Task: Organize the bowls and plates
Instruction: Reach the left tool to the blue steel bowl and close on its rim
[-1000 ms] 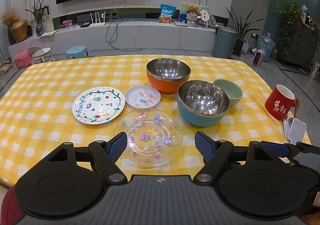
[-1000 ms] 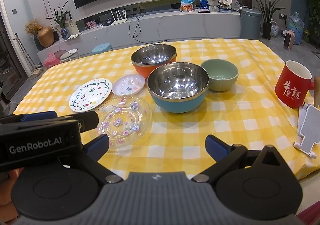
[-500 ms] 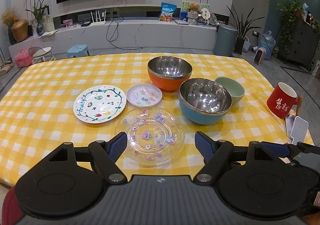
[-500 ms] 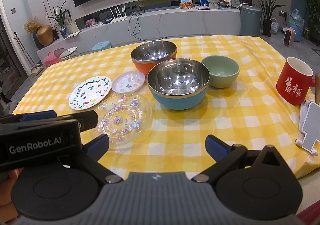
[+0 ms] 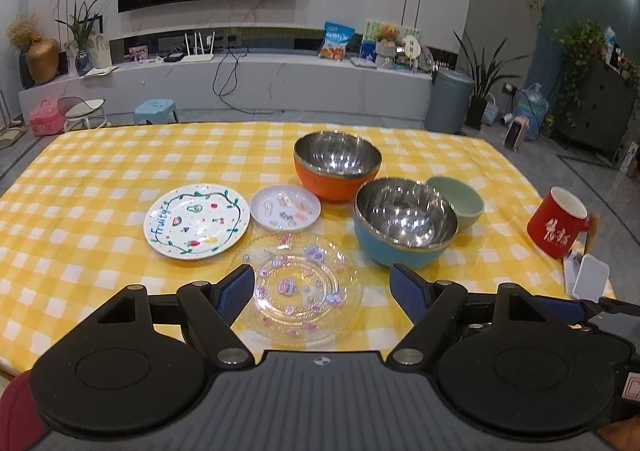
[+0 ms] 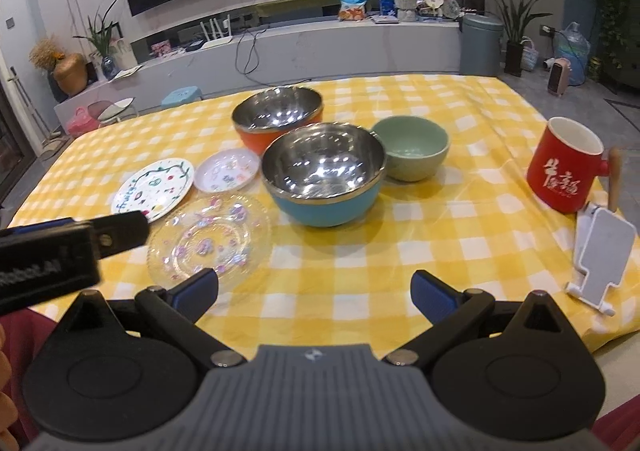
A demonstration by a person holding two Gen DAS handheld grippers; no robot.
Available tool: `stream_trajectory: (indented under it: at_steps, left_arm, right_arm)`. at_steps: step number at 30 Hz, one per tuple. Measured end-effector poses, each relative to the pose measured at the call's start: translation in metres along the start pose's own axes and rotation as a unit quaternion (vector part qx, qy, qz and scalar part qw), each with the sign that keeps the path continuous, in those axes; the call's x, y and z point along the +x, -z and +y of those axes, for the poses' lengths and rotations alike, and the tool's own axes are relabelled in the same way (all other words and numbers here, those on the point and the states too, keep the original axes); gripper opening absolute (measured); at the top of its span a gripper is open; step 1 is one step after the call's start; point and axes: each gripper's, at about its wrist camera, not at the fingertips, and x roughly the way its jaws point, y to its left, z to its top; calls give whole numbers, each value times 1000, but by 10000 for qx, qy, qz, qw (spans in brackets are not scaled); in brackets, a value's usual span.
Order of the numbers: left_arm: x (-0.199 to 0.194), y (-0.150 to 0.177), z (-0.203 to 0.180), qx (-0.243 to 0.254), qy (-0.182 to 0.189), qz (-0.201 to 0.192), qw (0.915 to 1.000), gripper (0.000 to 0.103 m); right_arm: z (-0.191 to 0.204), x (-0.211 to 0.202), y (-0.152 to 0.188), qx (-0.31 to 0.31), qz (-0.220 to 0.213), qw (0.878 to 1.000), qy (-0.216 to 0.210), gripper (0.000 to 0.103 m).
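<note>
On the yellow checked table (image 5: 80, 179) lie a white "Fruity" plate (image 5: 197, 221), a small pink plate (image 5: 285, 208) and a clear patterned glass plate (image 5: 298, 289). Behind stand an orange steel bowl (image 5: 337, 165), a blue steel bowl (image 5: 405, 221) and a small green bowl (image 5: 460, 201). My left gripper (image 5: 322, 287) is open and empty, its fingers either side of the glass plate's near edge. My right gripper (image 6: 314, 289) is open and empty, in front of the blue bowl (image 6: 324, 179), with the glass plate (image 6: 208, 241) at its left finger.
A red mug (image 6: 562, 167) and a white phone stand (image 6: 600, 255) sit at the table's right edge. The left gripper's body (image 6: 60, 251) crosses the left of the right wrist view. Beyond the table are a TV wall, a shelf, stools and plants.
Both grippers have risen and drawn slightly back; the dishes sit a little farther away. The right wrist view has shifted right. Nothing on the table has moved.
</note>
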Motion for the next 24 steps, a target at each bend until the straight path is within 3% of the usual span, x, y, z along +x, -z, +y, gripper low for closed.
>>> stream_trajectory:
  at_steps: [6, 12, 24]
  left_arm:
    - [-3, -14, 6, -200, -16, -49, 9998, 91]
    - [-6, -37, 13, -390, -207, -366, 9984, 90]
    - [23, -79, 7, -143, -456, -373, 9982, 90]
  right_arm:
    - [-23, -10, -16, 360, -127, 9993, 51, 100]
    - [-44, -24, -44, 716, -355, 9968, -36, 100]
    - [-51, -16, -102, 475, -423, 9980, 1, 100]
